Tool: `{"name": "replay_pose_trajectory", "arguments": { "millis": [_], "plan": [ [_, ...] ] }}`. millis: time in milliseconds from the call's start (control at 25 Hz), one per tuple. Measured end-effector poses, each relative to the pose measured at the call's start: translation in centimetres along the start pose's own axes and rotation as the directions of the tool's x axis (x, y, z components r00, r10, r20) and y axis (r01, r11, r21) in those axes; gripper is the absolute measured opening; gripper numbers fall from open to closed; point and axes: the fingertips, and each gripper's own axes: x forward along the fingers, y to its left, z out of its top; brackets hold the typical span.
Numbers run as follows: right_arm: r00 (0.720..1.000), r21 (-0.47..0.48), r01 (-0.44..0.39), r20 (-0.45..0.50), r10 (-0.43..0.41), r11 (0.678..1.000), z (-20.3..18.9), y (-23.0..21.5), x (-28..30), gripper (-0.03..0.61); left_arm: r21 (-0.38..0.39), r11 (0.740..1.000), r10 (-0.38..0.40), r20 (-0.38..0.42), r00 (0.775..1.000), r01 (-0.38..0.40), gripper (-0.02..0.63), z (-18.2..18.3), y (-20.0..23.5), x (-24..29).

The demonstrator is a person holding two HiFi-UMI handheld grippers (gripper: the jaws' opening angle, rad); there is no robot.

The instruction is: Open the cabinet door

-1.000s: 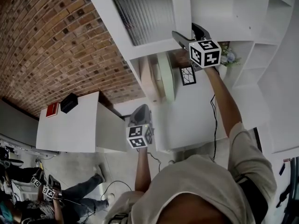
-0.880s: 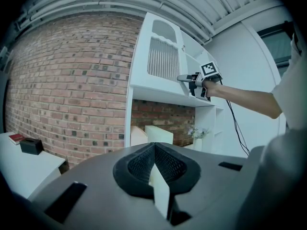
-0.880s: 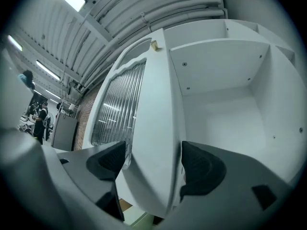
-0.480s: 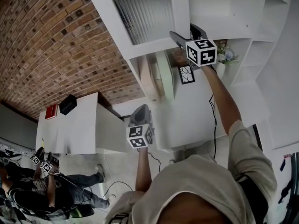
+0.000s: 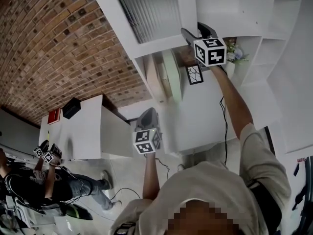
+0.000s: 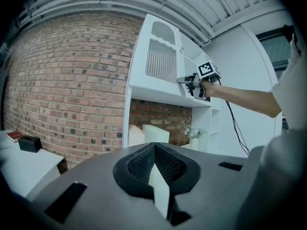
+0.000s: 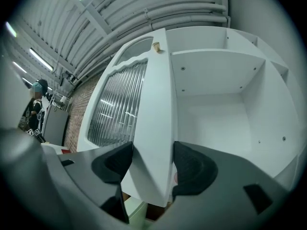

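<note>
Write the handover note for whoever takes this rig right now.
Right gripper: its fingers have just been closing and now pinch the free edge of the cabinet door, one on each face.
Left gripper: fingers together, nothing held, low and well clear of the door.
Done: door edge gripped. The door stands ajar, with the white compartment showing beside it.
Left: swing the door fully open, then release.
</note>
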Motion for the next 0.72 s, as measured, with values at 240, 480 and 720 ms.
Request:
{"name": "replay_pose_trajectory", "arguments": {
  "millis": [240,480,720],
  "plan": [
    [1.000,0.002,0.019,0.021,-0.019,1.000,0.4,0.4,-1.8,0.267,-0.013,1.000,0.008,-0.002,1.000,-0.008,0.026,0.0,-0.4,-1.1],
    [0.999,0.006,-0.010,0.032,0.010,1.000,1.0,1.0,-4.3,0.236,-0.002,1.000,-0.002,0.011,1.000,0.002,0.026,0.4,-2.1,-1.2],
    [0.999,-0.008,-0.038,0.032,0.038,0.999,1.6,1.9,-6.8,0.187,0.004,1.000,-0.005,0.007,1.000,0.005,0.026,0.2,-4.8,-2.5]
  ]
}}
